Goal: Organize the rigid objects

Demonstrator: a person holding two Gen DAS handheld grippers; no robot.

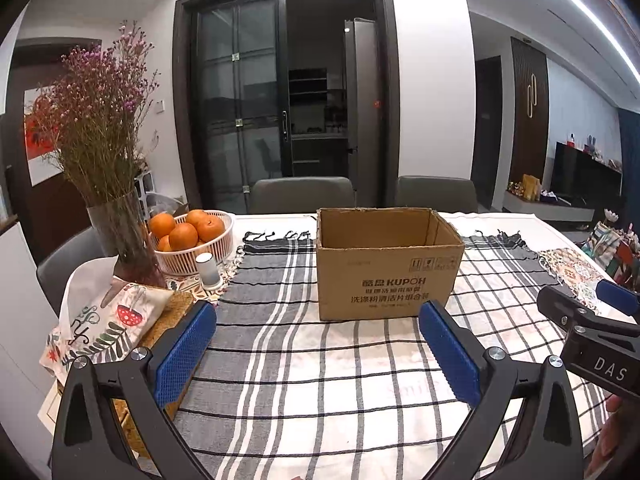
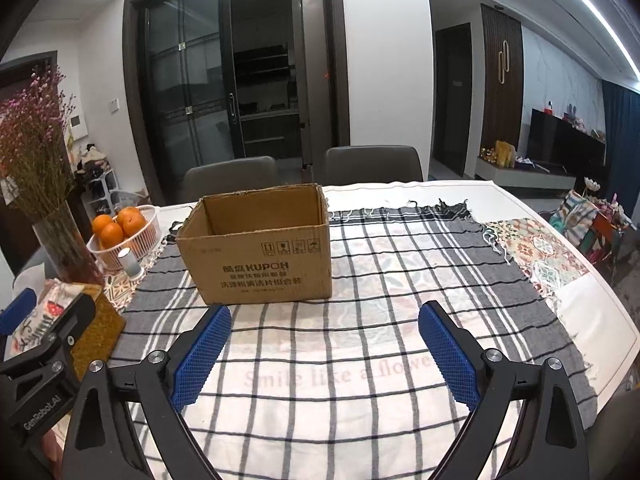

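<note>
Mostly hidden cardboard box (image 1: 386, 264) interior, both tongs spread, holding nothing

White table (image 2: 600, 320) spread with a grey-and-white checked cloth (image 2: 360, 320). An open cardboard box (image 2: 260, 264) sits on that cloth (top flaps gone). At the left edge: basket of oranges (image 1: 192, 240), small white cylinder (image 1: 208, 270), glass vase (image 1: 124, 240), patterned tissue pouch (image 1: 108, 320).
</note>
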